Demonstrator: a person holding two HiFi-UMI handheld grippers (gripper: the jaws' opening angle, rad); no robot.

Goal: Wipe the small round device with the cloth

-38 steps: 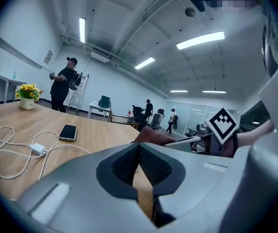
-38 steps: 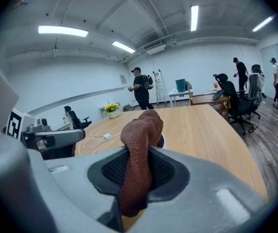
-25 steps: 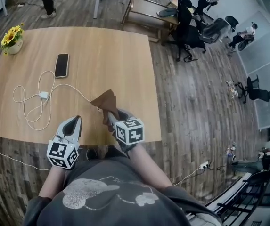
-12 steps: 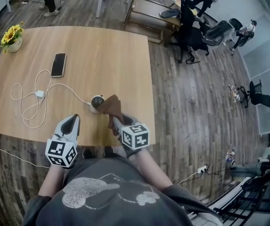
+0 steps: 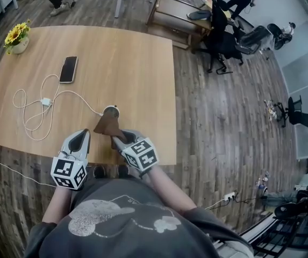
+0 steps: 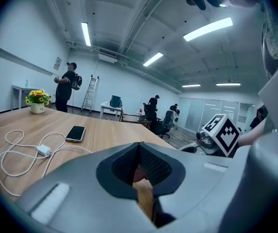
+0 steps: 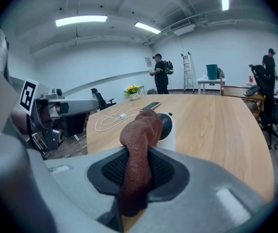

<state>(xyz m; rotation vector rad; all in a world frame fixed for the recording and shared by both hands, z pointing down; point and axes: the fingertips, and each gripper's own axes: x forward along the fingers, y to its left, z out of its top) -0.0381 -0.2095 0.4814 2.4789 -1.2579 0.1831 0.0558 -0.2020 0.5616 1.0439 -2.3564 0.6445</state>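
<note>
The small round device (image 5: 111, 110), white with a dark face, stands on the wooden table (image 5: 137, 69) near its front edge, with a white cable leading to it. My right gripper (image 5: 119, 137) is shut on a brown cloth (image 5: 107, 124). The cloth hangs at the device's near side and touches it. In the right gripper view the cloth (image 7: 139, 140) rises from the jaws and drapes against the device (image 7: 168, 126). My left gripper (image 5: 82, 137) is shut on nothing, over the table's front edge to the left of the cloth. Its jaws (image 6: 139, 152) meet at the tips.
A coiled white cable with charger (image 5: 41, 104) lies left of the device. A black phone (image 5: 68, 69) lies beyond it. A pot of yellow flowers (image 5: 16, 38) stands at the far left corner. Office chairs (image 5: 226, 36) and people are past the table's far right.
The cloth covered the device a second ago. My right gripper has drawn it off, first to the right, then to the device's near left side. The left gripper has barely moved.
</note>
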